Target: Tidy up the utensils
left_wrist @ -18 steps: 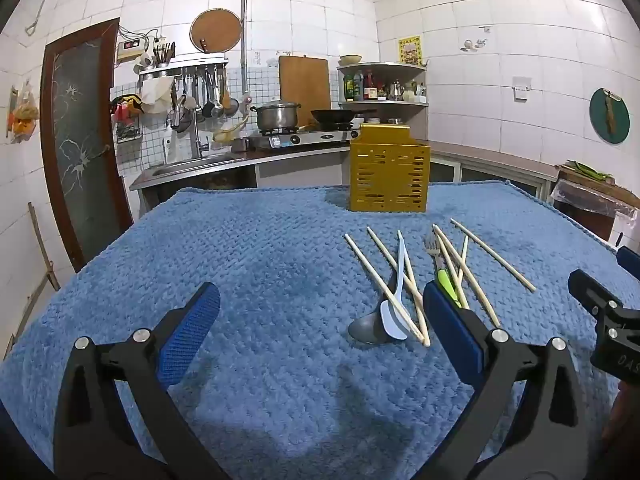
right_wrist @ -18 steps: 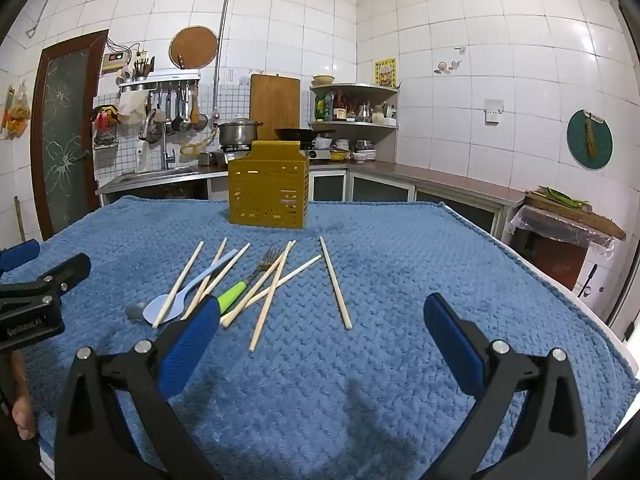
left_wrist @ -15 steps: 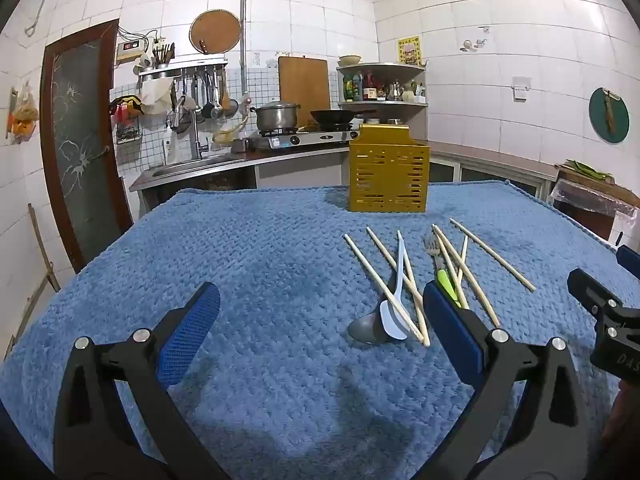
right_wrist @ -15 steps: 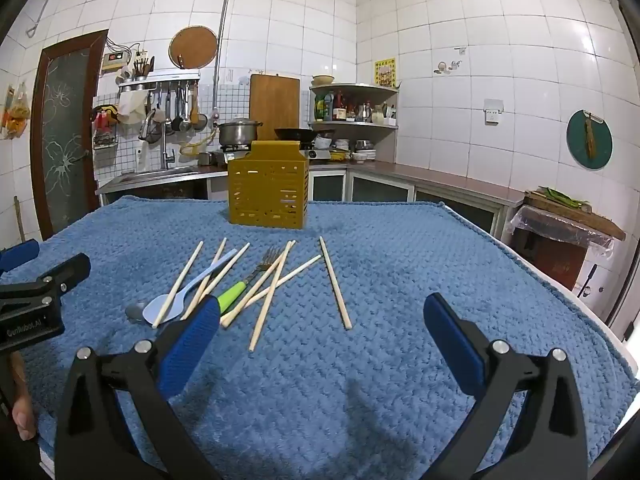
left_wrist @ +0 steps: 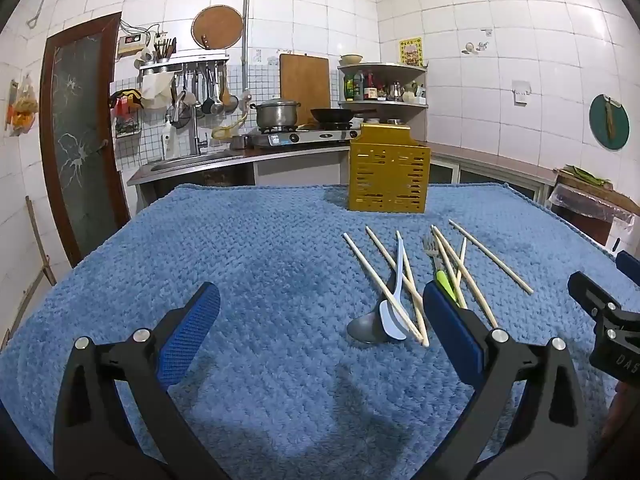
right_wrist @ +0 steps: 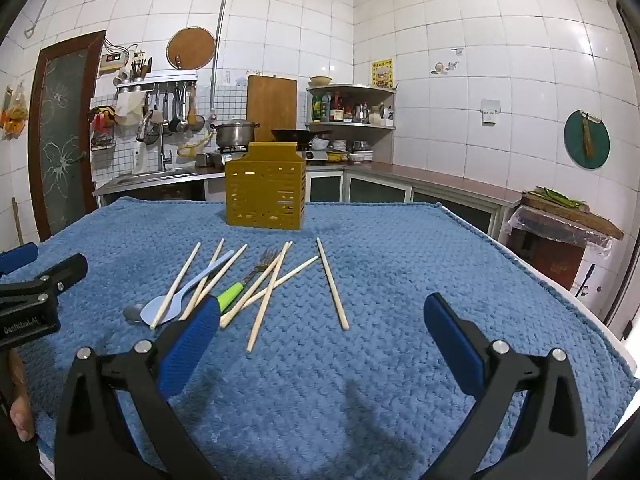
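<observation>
Loosely heaped on the blue knitted cloth (right_wrist: 400, 360) lie the utensils: several pale chopsticks (right_wrist: 269, 295), crossing one another, a light blue plastic spoon (right_wrist: 168, 307) with a grey metal spoon (left_wrist: 362, 326) partly under its bowl, and a fork with a green handle (right_wrist: 231, 291). All of them look light and stiff; the chopsticks are thin and round, so they will likely roll or slip from a pinch, and lifting one may drag its neighbours. The lone chopstick (right_wrist: 332, 283) lying apart on the right seems the easiest start, taken near its middle; the fork is probably best gripped on its thicker green handle. Beyond the heap stands the yellow slotted holder (right_wrist: 265, 196), upright and well apart from it. Nearest the cameras, the left gripper (left_wrist: 320, 328) and the right gripper (right_wrist: 322, 334) hover above the cloth with jaws spread wide, nothing between them.
</observation>
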Tool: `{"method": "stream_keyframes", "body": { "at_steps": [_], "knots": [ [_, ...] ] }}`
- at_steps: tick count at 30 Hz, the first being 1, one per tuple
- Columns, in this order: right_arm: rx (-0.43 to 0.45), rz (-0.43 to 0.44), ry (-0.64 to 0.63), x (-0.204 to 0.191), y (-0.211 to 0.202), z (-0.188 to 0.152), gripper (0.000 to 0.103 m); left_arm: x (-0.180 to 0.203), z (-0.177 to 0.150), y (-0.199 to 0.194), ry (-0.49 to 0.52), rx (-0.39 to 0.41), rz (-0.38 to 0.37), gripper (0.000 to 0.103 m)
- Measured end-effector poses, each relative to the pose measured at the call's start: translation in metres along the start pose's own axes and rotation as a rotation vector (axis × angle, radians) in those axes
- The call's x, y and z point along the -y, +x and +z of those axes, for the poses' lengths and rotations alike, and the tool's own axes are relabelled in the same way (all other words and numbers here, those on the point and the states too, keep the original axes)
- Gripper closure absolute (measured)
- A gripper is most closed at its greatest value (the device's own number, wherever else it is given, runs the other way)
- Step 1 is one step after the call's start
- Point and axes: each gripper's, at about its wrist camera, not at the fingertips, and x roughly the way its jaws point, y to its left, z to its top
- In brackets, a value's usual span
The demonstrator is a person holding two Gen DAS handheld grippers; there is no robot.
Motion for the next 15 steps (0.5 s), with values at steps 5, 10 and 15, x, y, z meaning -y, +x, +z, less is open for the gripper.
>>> {"method": "stream_keyframes", "body": {
  "at_steps": [5,10,15],
  "knots": [
    [-0.001,-0.002,0.0,-0.0005,0.0006,-0.0007,0.004,-0.0036,-0.0021,0.0027,-0.008,-0.002,-0.009,0.005],
    [-0.009,-0.01,0.003,0.0019,-0.0001,0.002,0.004,-0.0036,-0.0022,0.0037,-0.008,-0.001,-0.014,0.005],
    [-0.01,-0.014,0.0,-0.0009,0.0011,0.0015,0.004,-0.005,-0.0018,0.0018,-0.014,-0.001,-0.016,0.005]
  ]
}}
